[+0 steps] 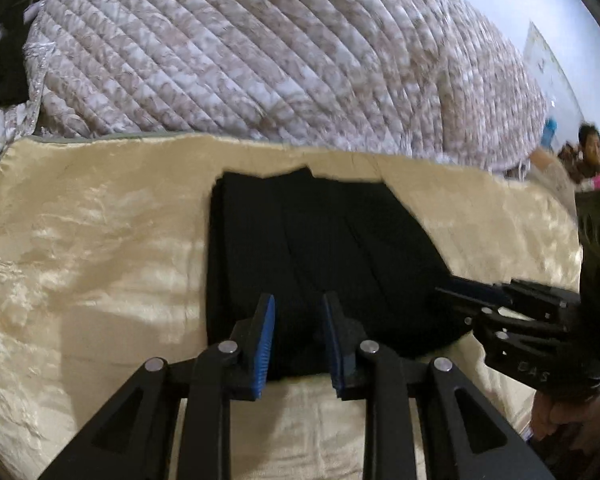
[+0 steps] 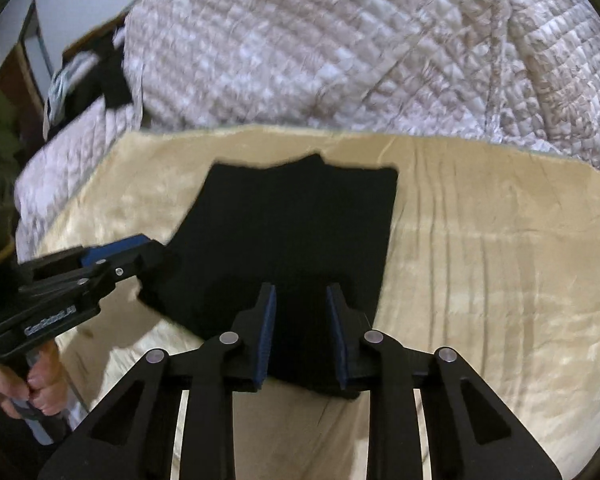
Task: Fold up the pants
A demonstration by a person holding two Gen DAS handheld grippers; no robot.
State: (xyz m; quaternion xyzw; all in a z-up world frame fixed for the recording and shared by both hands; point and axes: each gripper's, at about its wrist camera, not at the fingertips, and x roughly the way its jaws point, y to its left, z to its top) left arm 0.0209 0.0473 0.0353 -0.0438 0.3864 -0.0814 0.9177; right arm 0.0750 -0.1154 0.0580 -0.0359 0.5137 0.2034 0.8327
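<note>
I see the pants (image 1: 324, 248) lying folded on the blanket (image 1: 100, 264), the quilt (image 1: 260, 48) heaped behind. My left gripper (image 1: 299, 340) sits at their near edge, my right gripper (image 2: 301, 334) just beside it, rightward.

This is a home bedroom: a bed (image 2: 480, 240) under a shiny cream spread, a quilted floral quilt (image 2: 340, 48) heaped behind it, a dark wooden door (image 2: 8, 80) past the bed's left end, and a seated person (image 1: 590, 148) beyond its right end.
</note>
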